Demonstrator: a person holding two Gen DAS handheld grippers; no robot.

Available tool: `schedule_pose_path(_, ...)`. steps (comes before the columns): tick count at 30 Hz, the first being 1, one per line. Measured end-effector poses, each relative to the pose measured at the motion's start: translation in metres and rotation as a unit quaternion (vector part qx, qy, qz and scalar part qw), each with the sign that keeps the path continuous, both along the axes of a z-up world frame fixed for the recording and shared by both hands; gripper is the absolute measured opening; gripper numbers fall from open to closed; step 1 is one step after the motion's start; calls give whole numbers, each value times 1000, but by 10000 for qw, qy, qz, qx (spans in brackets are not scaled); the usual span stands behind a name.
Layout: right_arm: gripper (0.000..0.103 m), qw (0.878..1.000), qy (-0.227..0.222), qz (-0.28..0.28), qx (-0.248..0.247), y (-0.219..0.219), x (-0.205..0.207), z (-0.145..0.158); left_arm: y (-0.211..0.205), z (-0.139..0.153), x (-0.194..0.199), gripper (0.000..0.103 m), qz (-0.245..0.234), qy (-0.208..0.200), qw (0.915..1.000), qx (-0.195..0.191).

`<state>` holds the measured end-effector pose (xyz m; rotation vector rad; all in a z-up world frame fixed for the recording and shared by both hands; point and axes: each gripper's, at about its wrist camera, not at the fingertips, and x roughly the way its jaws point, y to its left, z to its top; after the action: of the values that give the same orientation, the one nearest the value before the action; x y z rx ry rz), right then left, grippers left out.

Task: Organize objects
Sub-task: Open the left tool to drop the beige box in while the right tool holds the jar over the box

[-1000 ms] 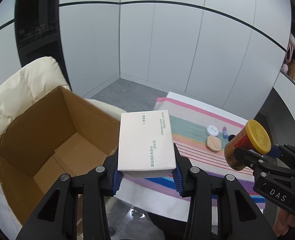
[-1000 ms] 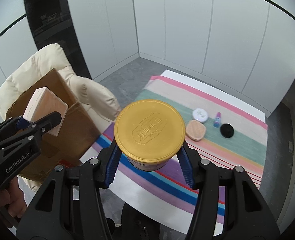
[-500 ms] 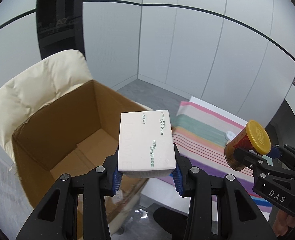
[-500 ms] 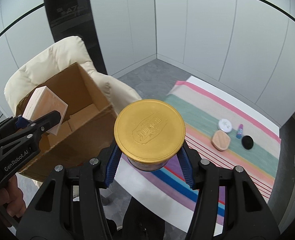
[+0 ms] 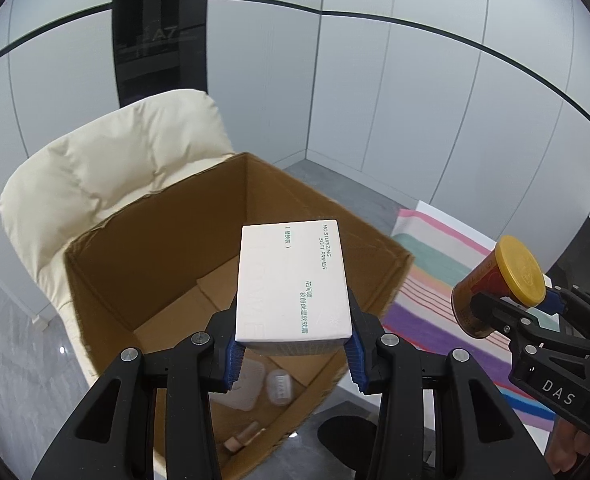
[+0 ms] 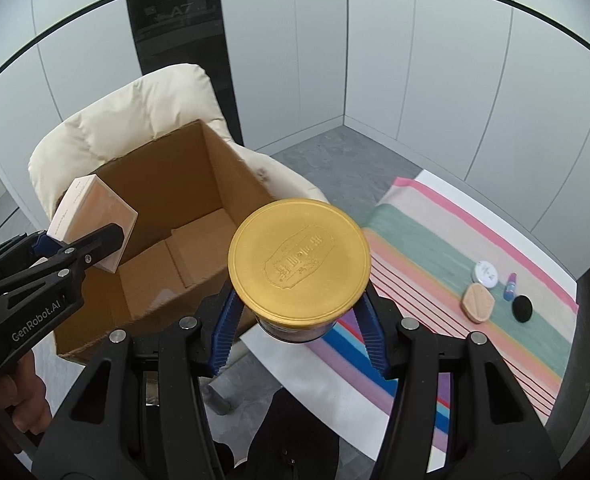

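Left gripper (image 5: 293,354), low centre of the left wrist view, is clamped on a white box (image 5: 293,284) printed "MOISTURIZING SOFT PRIMER"; its blue pads (image 5: 231,364) press the box's two lower sides. Box sits in front of, and above, an open carton (image 5: 175,264) that fills mid-frame. On the carton floor, at lower centre, lie a white pack (image 5: 245,386), a small clear jar (image 5: 279,387) just beside it, and a small tan item (image 5: 241,438) nearer the bottom edge. Carton rests on a cream padded chair (image 5: 107,176), upper left. At right edge, the right gripper (image 5: 511,312) grips a brown can (image 5: 495,292) with a yellow lid, in front of a striped cloth (image 5: 435,280).

Right gripper (image 6: 299,332), low centre of the right wrist view, is closed on the can (image 6: 299,258), lid facing the camera, blue pads (image 6: 225,330) against its sides. Left of it stands the carton (image 6: 167,216) on the chair (image 6: 115,128); the left gripper (image 6: 61,242) holds the box (image 6: 95,222) at the carton's left rim. On the cloth (image 6: 435,240) at right lie, close together, a white disc (image 6: 485,273), a peach compact (image 6: 477,302), a small blue vial (image 6: 510,286) and a black puff (image 6: 522,308).
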<state>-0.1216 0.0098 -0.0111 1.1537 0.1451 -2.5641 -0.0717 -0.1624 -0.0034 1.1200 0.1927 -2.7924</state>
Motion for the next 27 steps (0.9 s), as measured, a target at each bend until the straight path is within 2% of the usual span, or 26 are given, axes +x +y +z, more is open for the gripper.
schedule_pose_path(15,56,9986,104,512,96,-56,7,1,-49,0,17,43,474,-52,9989,24)
schedule_pose_path(20,56,9977,95,669,100,-72,10,0,-62,-3,21,44,494,-119,9987,63)
schedule_pose_path(25,56,9968,81,791,106,-86,13,-2,-69,-3,27,49,531,-114,9985,-2)
schedule_pose_path(27,56,9966,67,817,102,-91,13,-3,-72,-4,29,58,540,-96,9985,-13)
